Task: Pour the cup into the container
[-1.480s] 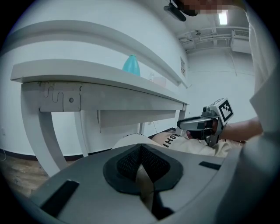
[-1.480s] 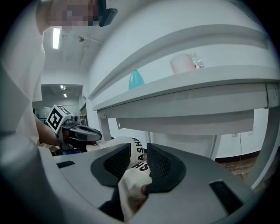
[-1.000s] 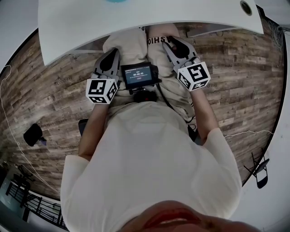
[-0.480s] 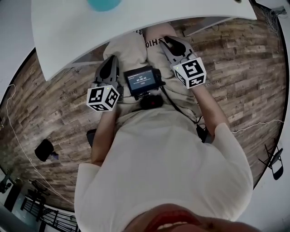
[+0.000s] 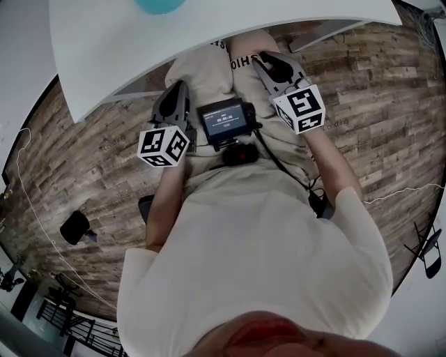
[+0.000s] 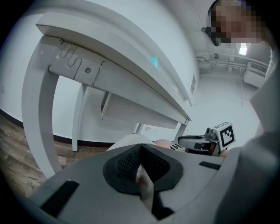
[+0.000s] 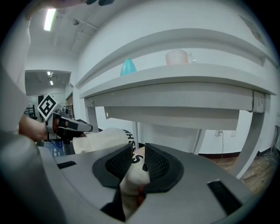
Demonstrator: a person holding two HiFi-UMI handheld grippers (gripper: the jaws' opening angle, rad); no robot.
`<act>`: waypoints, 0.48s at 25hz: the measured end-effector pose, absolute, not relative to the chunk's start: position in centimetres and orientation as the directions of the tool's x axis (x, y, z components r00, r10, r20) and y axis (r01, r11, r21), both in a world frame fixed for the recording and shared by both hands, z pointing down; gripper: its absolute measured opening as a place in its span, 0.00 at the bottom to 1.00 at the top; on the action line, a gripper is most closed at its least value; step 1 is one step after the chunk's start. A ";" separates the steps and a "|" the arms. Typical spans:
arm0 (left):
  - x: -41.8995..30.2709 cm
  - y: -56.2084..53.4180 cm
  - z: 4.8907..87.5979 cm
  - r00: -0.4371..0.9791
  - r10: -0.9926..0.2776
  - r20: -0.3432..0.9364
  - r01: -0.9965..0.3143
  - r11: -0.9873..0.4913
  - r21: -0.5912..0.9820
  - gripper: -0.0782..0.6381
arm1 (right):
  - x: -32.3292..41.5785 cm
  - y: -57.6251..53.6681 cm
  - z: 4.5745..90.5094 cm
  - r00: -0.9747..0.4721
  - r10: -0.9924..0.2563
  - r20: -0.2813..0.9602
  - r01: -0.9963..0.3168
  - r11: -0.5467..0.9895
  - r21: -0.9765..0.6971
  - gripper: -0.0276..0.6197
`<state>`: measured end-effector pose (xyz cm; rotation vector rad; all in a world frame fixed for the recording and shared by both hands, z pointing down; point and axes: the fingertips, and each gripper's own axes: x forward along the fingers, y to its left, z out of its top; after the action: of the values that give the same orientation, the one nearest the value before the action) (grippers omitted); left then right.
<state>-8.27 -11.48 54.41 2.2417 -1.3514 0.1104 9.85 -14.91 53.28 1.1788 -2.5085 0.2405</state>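
A teal cup [image 7: 128,67] and a clear container [image 7: 177,57] stand on the white table [image 7: 183,74], seen from below its edge in the right gripper view. In the head view the cup [image 5: 160,5] is cut off by the top border. Both grippers hang below the table's near edge, over the person's lap. My left gripper [image 5: 175,90] has its pads meeting at the tips [image 6: 140,151] with nothing in them. My right gripper [image 5: 269,64] has been closing its jaws; a narrow gap [image 7: 138,154] stays between the pads, and only trouser cloth shows behind it.
A small screen device [image 5: 226,120] hangs at the person's chest between the two grippers, with a cable running from it. White table legs [image 6: 39,109] stand on the wood floor [image 5: 390,104]. A black object [image 5: 75,226] and thin cables lie on the floor at left.
The head view has shifted, so more of the table and the teal cup show at the top. The left gripper's marker cube has rolled slightly. Both grippers have stayed below the table edge.
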 end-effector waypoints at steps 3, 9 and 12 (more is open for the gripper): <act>-8.2 -11.2 54.6 0.505 -0.797 0.332 -0.842 -0.371 0.392 0.12 | 10.0 -14.5 53.3 -0.585 -0.710 0.391 -0.774 0.633 -0.009 0.18; -7.6 -11.1 54.6 0.509 -0.791 0.340 -0.844 -0.381 0.377 0.12 | 10.4 -14.4 53.4 -0.582 -0.711 0.394 -0.777 0.630 -0.012 0.18; -7.8 -11.7 54.6 0.507 -0.794 0.336 -0.845 -0.381 0.375 0.12 | 10.2 -14.9 53.4 -0.583 -0.713 0.389 -0.775 0.632 -0.004 0.18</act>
<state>-7.85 -11.67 54.56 2.2512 -1.3406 0.1362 10.18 -14.93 53.39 1.1885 -2.5037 0.2462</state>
